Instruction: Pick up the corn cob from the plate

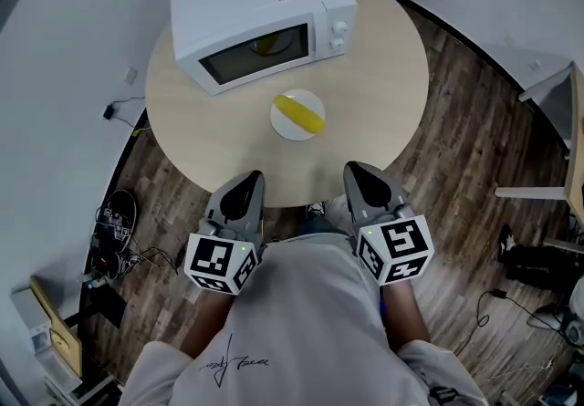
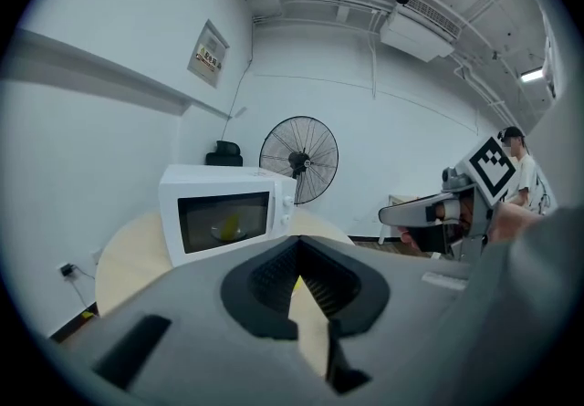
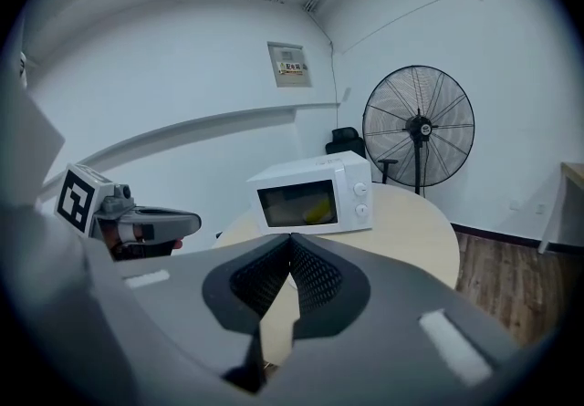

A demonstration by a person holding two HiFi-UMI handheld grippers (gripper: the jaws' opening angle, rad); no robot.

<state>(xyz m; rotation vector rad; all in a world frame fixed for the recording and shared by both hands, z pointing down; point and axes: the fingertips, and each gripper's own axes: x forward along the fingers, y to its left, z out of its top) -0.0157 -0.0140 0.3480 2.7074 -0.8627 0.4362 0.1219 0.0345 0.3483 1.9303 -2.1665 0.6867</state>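
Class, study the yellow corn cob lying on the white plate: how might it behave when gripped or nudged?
The yellow corn cob looks rounded, so it may roll on the white plate if nudged. It appears stiff, so it probably lifts without bending. The plate might slide on the smooth beige table.

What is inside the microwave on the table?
Through the dark door glass of the microwave, a yellow thing shows. The glass dims it, so I cannot tell what it is. The white casing hides the rest of the inside.
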